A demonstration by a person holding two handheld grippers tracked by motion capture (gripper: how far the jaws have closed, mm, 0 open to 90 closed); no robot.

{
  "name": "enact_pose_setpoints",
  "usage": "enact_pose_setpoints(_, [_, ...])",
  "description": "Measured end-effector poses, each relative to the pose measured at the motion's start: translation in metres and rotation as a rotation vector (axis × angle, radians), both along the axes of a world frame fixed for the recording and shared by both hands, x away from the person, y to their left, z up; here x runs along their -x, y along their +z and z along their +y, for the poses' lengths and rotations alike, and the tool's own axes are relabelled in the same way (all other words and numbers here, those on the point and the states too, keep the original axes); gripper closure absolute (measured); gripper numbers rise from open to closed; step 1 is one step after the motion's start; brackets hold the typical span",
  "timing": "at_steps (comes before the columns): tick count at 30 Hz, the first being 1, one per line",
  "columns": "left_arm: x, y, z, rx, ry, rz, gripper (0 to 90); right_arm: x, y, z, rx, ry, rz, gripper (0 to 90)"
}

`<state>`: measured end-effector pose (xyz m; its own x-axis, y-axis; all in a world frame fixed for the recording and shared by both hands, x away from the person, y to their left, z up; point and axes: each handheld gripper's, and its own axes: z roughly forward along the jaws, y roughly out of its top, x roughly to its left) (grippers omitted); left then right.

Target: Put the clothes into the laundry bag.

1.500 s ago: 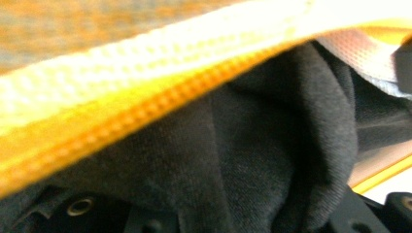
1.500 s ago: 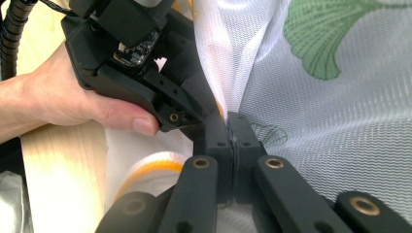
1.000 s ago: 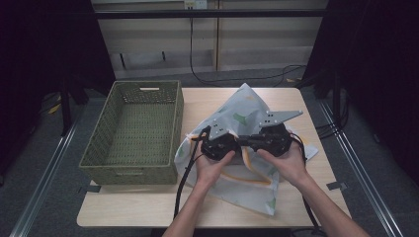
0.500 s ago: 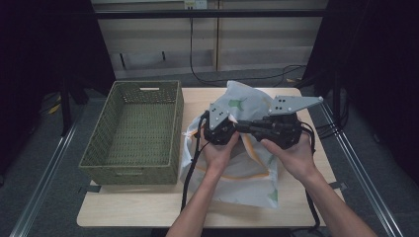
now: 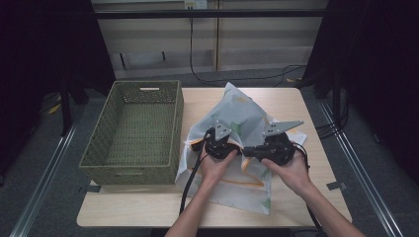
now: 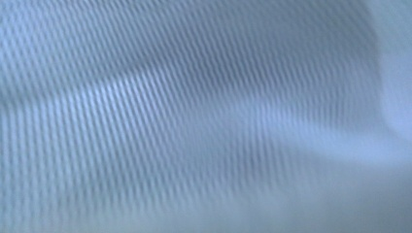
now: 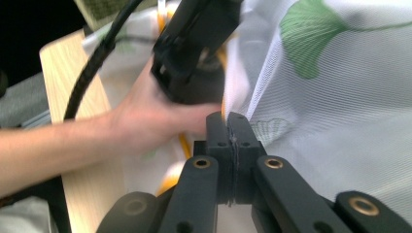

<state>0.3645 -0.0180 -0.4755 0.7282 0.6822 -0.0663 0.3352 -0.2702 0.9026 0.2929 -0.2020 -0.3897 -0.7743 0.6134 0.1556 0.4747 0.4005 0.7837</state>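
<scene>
Here, both grippers (image 5: 242, 148) on mesh bag (image 5: 237, 106).

A white mesh laundry bag (image 5: 237, 123), printed with green ginkgo leaves and trimmed in orange, lies crumpled on the table just right of the green wicker basket (image 5: 133, 131), touching its right wall; its far end rises in a peak.

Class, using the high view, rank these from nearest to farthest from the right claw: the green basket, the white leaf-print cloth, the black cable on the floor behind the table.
1. White leaf-print cloth, right under the right claw.
2. Green basket, on the table's left.
3. Black cable, on the floor behind the table.
</scene>
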Motion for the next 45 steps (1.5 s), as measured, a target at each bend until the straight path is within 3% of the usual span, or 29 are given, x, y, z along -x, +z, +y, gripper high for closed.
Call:
enact_pose_setpoints(5, [-0.002,-0.009,-0.002,-0.012,0.003,0.009,68.6,0.000,-0.008,0.002,0.008,0.007,0.018,90.0])
enact_pose_setpoints(8, [-0.005,-0.014,-0.004,-0.046,-0.003,0.016,68.6,0.000,-0.012,0.003,0.007,0.018,0.028,90.0])
enact_pose_setpoints(9, [-0.008,-0.020,-0.007,-0.079,-0.006,0.031,68.4,0.001,-0.015,0.004,0.011,0.022,0.034,90.0])
enact_pose_setpoints(12, [-0.010,-0.028,-0.010,-0.076,0.002,0.027,67.2,0.000,-0.020,0.005,0.018,0.029,0.039,90.0])
enact_pose_setpoints(17, [-0.013,-0.026,-0.012,-0.078,-0.011,0.042,62.1,-0.001,-0.023,0.004,0.018,0.023,0.045,90.0])
enact_pose_setpoints(18, [-0.011,-0.024,-0.010,-0.066,-0.018,0.056,51.6,-0.004,-0.025,0.000,0.021,0.019,0.042,90.0])
enact_pose_setpoints(21, [-0.005,-0.019,-0.004,-0.048,-0.027,0.064,43.6,-0.005,-0.027,-0.003,0.018,0.008,0.046,90.0])
enact_pose_setpoints(22, [0.002,-0.015,0.001,-0.039,-0.029,0.060,33.9,-0.008,-0.029,-0.007,0.011,0.003,0.051,90.0])
enact_pose_setpoints(23, [0.002,-0.015,0.001,-0.039,-0.029,0.060,30.1,-0.008,-0.029,-0.007,0.009,-0.004,0.053,90.0])
enact_pose_setpoints(24, [0.011,-0.011,0.009,-0.054,-0.039,0.043,26.6,-0.008,-0.028,-0.009,0.004,-0.005,0.049,89.9])
enact_pose_setpoints(27, [0.022,-0.006,0.017,-0.039,-0.050,0.039,21.4,-0.007,-0.025,-0.010,-0.003,-0.007,0.037,89.8])
enact_pose_setpoints(28, [0.037,0.000,0.029,-0.039,-0.055,0.008,20.8,-0.006,-0.020,-0.011,-0.013,-0.007,0.018,89.7])
enact_pose_setpoints(29, [0.037,0.000,0.029,-0.039,-0.055,0.008,20.3,-0.006,-0.020,-0.011,-0.013,-0.007,0.018,89.7])
enact_pose_setpoints(31, [0.055,0.006,0.043,-0.027,-0.060,0.017,20.8,-0.005,-0.014,-0.012,-0.032,-0.004,-0.006,89.4])
enact_pose_setpoints(32, [0.055,0.006,0.043,-0.027,-0.060,0.017,21.4,-0.005,-0.014,-0.012,-0.032,-0.004,-0.006,89.4])
enact_pose_setpoints(34, [0.068,0.009,0.054,0.010,-0.085,0.016,22.4,-0.004,-0.011,-0.010,-0.048,0.007,-0.020,89.4])
enact_pose_setpoints(35, [0.080,0.009,0.063,-0.020,-0.107,0.021,32.6,-0.002,-0.007,-0.007,-0.058,0.015,-0.037,89.4])
enact_pose_setpoints(37, [0.085,0.006,0.065,-0.043,-0.111,0.035,36.8,-0.001,-0.006,-0.006,-0.073,0.028,-0.045,89.4])
enact_pose_setpoints(38, [0.091,0.003,0.071,-0.101,-0.123,0.048,43.1,0.002,-0.002,-0.001,-0.089,0.045,-0.067,89.4])
enact_pose_setpoints(40, [0.097,-0.003,0.076,-0.116,-0.148,0.068,50.5,0.005,0.001,0.004,-0.119,0.070,-0.084,89.6])
enact_pose_setpoints(41, [0.097,-0.003,0.076,-0.116,-0.148,0.068,52.3,0.005,0.001,0.004,-0.119,0.070,-0.084,89.6])
enact_pose_setpoints(43, [0.099,-0.011,0.079,-0.162,-0.162,0.101,54.6,0.008,0.005,0.011,-0.130,0.088,-0.100,89.5])
enact_pose_setpoints(44, [0.098,-0.018,0.080,-0.157,-0.153,0.126,55.2,0.008,0.006,0.019,-0.136,0.120,-0.090,89.5])
enact_pose_setpoints(45, [0.098,-0.021,0.081,-0.182,-0.153,0.139,55.4,0.007,0.005,0.022,-0.132,0.129,-0.079,89.5])
